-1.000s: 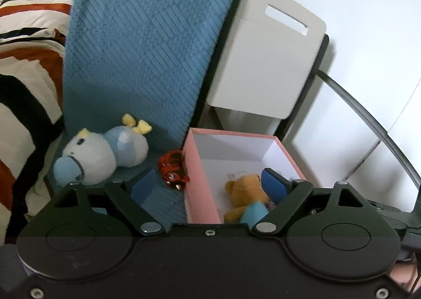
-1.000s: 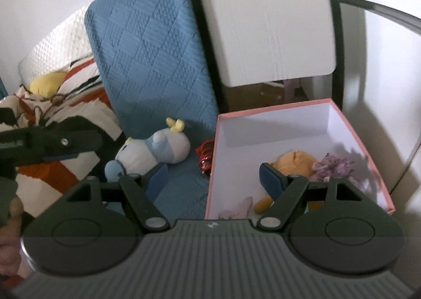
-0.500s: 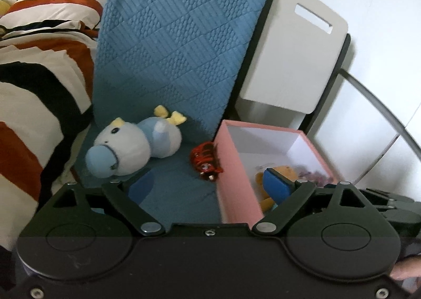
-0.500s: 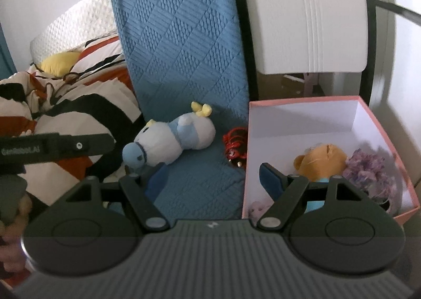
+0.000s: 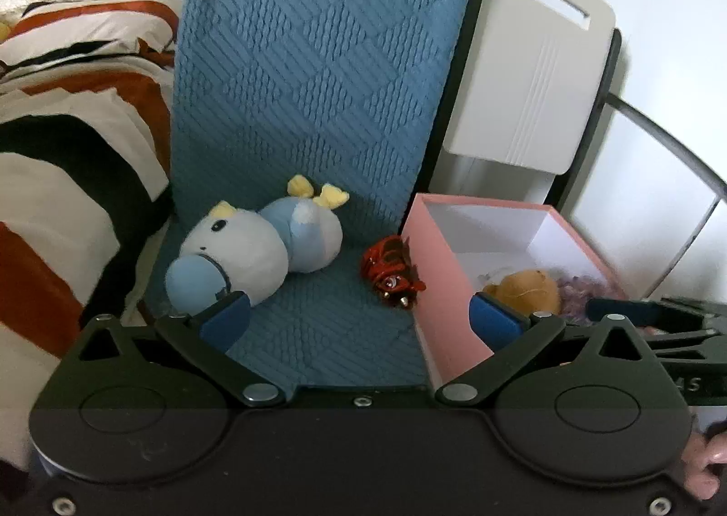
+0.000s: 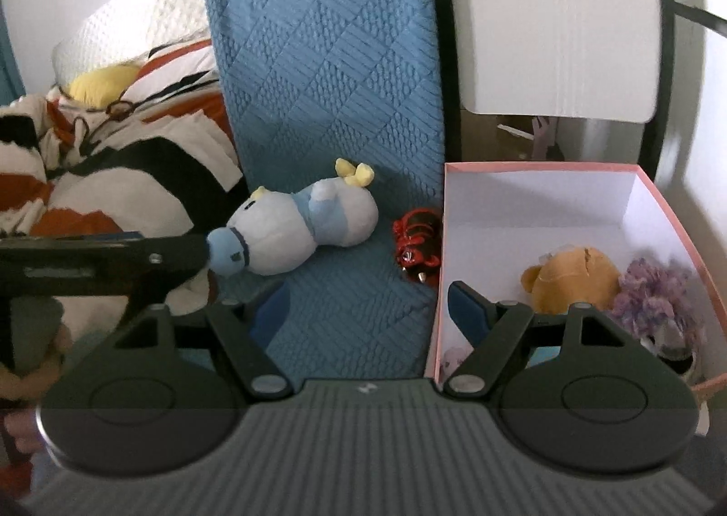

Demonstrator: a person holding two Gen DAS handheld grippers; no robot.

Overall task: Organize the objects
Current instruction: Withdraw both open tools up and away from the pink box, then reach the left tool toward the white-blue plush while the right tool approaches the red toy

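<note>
A pale blue and white plush lies on its side on the blue quilted seat, and a small red toy rests beside it. To the right stands a pink box holding an orange plush and a purple fluffy thing. My left gripper hovers low before the seat, its jaws opening wide with nothing between them; its left pad is close to the plush's snout. My right gripper stands open and empty over the seat and the box's near edge.
A striped orange, black and white blanket lies to the left. The seat's blue quilted back rises behind the toys, with a white panel beside it. The left gripper's side crosses the right wrist view at left.
Both grippers have moved closer and lower toward the seat; the plush and red toy appear larger and more central. The left jaws have spread wider.
</note>
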